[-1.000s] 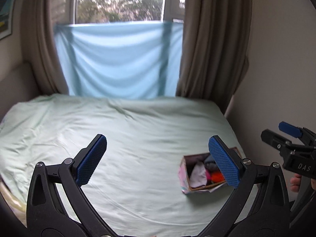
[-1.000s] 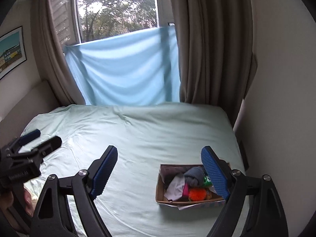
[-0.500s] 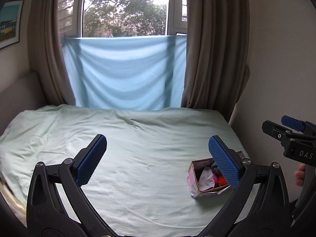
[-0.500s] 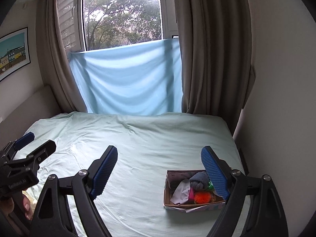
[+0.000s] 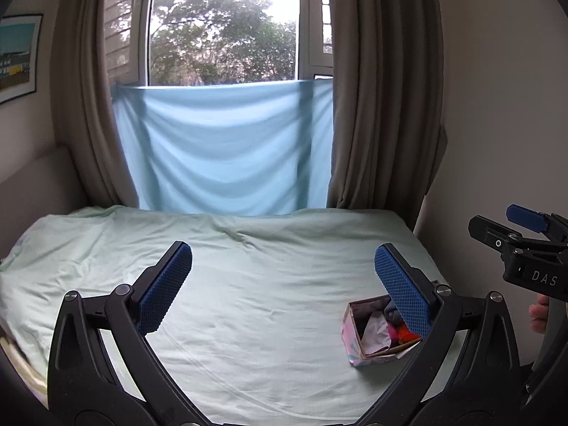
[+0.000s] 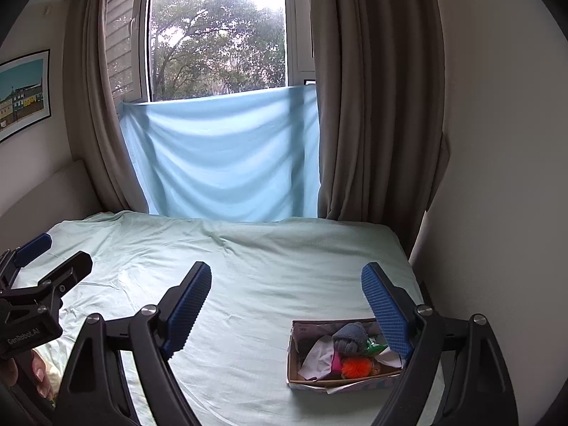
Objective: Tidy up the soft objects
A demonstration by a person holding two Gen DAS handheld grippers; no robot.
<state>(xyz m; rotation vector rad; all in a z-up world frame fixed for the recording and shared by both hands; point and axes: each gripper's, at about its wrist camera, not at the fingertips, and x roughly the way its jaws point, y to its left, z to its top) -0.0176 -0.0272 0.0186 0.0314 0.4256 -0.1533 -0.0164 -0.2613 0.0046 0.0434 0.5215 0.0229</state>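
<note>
A small cardboard box (image 6: 294,362) sits on the pale green bed sheet at the right, also in the left wrist view (image 5: 349,333). It holds soft things: a grey sock roll (image 6: 349,337), a white cloth (image 6: 319,356), an orange pompom (image 6: 355,367), something pink (image 6: 336,361) and something green. My left gripper (image 5: 282,291) is open and empty, held well above the bed. My right gripper (image 6: 289,305) is open and empty, above and in front of the box. Each gripper shows at the edge of the other's view.
The bed (image 5: 255,284) fills the room up to the window wall. A light blue cloth (image 6: 223,156) hangs over the lower window between brown curtains (image 6: 376,106). A white wall (image 6: 497,177) runs along the bed's right side. A framed picture (image 6: 21,92) hangs on the left wall.
Both grippers have risen and tilted upward: the window and trees now show more, and the box has shrunk and dropped lower in both views. Both grippers stay open and empty.
</note>
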